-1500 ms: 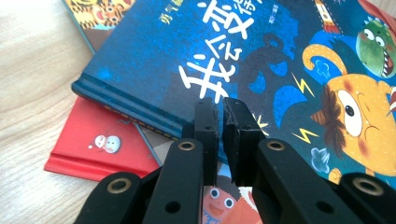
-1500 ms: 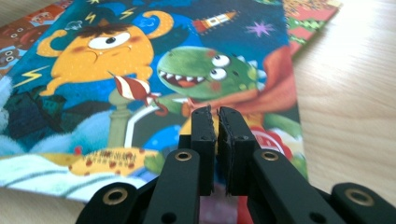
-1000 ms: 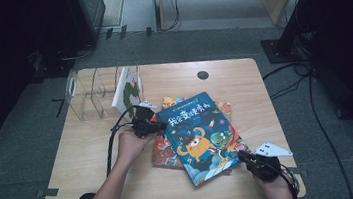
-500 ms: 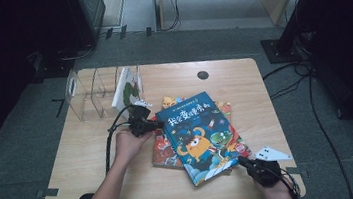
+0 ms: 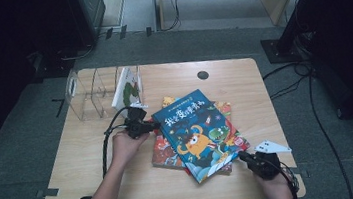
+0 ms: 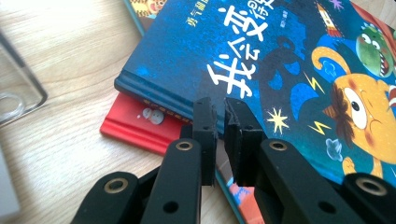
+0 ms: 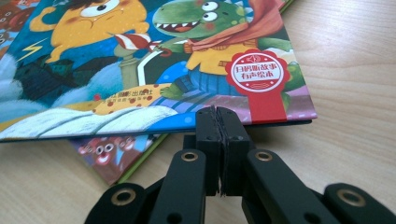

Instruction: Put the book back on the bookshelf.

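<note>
A blue picture book (image 5: pixel 196 132) with an orange monster on its cover tops a skewed stack in the middle of the table. My left gripper (image 5: pixel 153 126) is at the book's left spine edge. In the left gripper view its jaws (image 6: pixel 220 108) stand almost together, with only a thin slit between them, their tips against the blue book (image 6: pixel 280 56) above a red book (image 6: pixel 135 123). My right gripper (image 5: pixel 244 156) is at the front right corner. In the right gripper view it (image 7: pixel 216 116) is shut, with its tips right at the front edge of the cover (image 7: pixel 140 70).
A clear plastic book rack (image 5: pixel 88 92) stands at the back left with one white-and-green book (image 5: pixel 128 87) upright in it. The wooden table (image 5: pixel 97 169) has a round cable hole (image 5: pixel 203 75) at the back. Black cables trail from the left gripper.
</note>
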Action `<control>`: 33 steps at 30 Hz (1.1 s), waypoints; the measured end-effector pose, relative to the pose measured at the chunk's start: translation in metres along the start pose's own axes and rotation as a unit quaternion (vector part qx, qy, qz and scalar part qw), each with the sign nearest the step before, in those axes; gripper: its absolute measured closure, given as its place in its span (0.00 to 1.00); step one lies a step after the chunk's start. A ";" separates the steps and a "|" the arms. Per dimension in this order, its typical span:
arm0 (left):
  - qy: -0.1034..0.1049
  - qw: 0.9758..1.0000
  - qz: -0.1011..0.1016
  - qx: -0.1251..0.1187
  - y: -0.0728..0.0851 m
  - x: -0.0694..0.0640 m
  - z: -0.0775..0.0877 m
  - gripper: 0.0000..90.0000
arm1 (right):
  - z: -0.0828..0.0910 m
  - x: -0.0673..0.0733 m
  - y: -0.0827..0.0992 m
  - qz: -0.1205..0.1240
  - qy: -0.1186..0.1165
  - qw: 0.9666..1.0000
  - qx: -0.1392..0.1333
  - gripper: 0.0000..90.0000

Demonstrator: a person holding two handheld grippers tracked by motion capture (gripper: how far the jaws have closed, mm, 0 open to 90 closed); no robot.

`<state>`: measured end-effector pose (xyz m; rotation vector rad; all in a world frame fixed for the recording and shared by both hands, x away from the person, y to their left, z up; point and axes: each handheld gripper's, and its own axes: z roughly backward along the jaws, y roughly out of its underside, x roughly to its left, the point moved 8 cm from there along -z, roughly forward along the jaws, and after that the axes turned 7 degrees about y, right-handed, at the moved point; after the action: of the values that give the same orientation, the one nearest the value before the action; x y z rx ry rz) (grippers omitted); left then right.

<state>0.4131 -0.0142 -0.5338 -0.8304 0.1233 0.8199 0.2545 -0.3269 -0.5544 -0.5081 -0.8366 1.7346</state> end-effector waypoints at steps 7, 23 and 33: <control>-0.010 1.000 0.008 -0.010 0.005 0.005 0.010 0.96 | -0.007 -0.007 -0.007 -0.012 0.002 1.000 -0.001 0.97; -0.040 0.998 0.038 -0.036 0.020 0.020 0.029 1.00 | -0.023 -0.020 -0.024 -0.037 0.008 0.999 -0.005 1.00; -0.062 0.997 0.042 -0.036 0.025 0.028 0.036 1.00 | -0.033 -0.028 -0.033 -0.046 -0.004 0.999 -0.005 1.00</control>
<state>0.4076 0.0382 -0.5356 -0.8448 0.0189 0.9570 0.3078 -0.3388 -0.5538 -0.4629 -0.8610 1.6508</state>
